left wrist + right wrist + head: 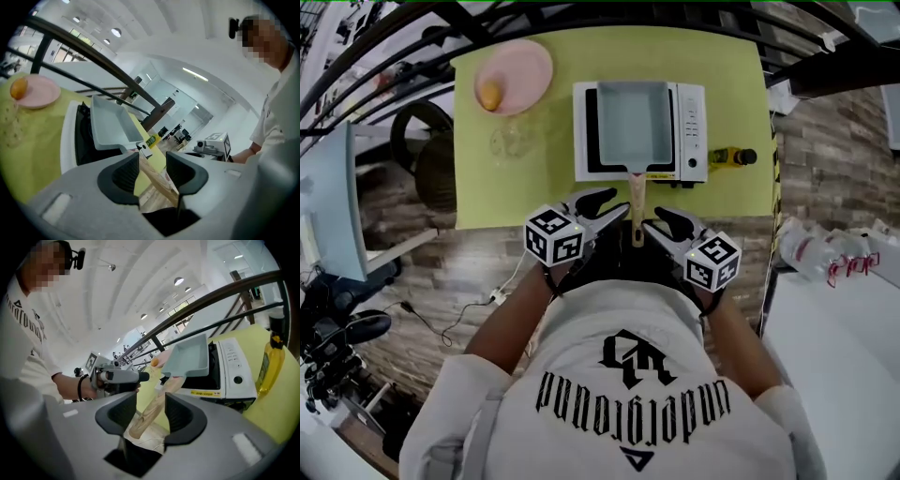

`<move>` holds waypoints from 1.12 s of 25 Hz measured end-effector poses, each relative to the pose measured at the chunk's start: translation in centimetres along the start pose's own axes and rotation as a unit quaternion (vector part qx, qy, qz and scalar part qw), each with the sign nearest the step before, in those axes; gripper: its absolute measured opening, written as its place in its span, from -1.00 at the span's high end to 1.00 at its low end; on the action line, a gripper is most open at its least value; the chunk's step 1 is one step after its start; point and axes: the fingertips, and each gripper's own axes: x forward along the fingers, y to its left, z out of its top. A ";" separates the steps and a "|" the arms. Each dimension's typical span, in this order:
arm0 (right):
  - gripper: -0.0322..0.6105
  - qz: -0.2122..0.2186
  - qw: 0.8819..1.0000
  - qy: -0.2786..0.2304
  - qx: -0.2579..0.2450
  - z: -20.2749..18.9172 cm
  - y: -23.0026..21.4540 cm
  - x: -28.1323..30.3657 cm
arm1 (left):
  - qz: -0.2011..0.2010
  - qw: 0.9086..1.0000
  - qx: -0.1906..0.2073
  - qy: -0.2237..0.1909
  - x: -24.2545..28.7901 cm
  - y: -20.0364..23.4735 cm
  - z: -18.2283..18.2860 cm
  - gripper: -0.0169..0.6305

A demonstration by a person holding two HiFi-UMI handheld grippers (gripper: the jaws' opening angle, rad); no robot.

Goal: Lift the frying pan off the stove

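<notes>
I see the frying pan (634, 117) sitting on the white stove (692, 131) at the middle of the yellow-green counter (534, 178). Its wooden handle (636, 211) points back over the counter's near edge toward the person.

My left tool (605, 206) and right tool (664, 223) close in on that handle from either side, just off the counter's edge. In the left gripper view the left tool (152, 161) is partly open and the handle (157, 180) runs through the gap, close to one jaw, not clamped. In the right gripper view the right tool (151, 404) is open about as far, and the rounded end of the handle (147, 416) lies between its jaws with space on both sides.

A pink plate (525, 70) carrying a yellow fruit (489, 94) sits at the far left of the counter. A yellow bottle (729, 157) lies just right of the stove.
</notes>
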 end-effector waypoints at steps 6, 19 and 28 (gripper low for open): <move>0.17 0.043 0.998 0.030 0.040 -2.2 -0.9 1.0 | -0.020 0.997 -0.067 0.017 2.5 1.3 -2.3 0.20; 0.15 0.156 0.979 0.083 0.101 -5.7 0.0 3.4 | -0.154 0.973 -0.163 0.053 6.0 0.4 -5.3 0.05; 0.27 0.210 0.966 0.097 0.112 -5.6 1.4 5.2 | -0.205 0.958 -0.191 0.055 7.8 0.0 -4.9 0.06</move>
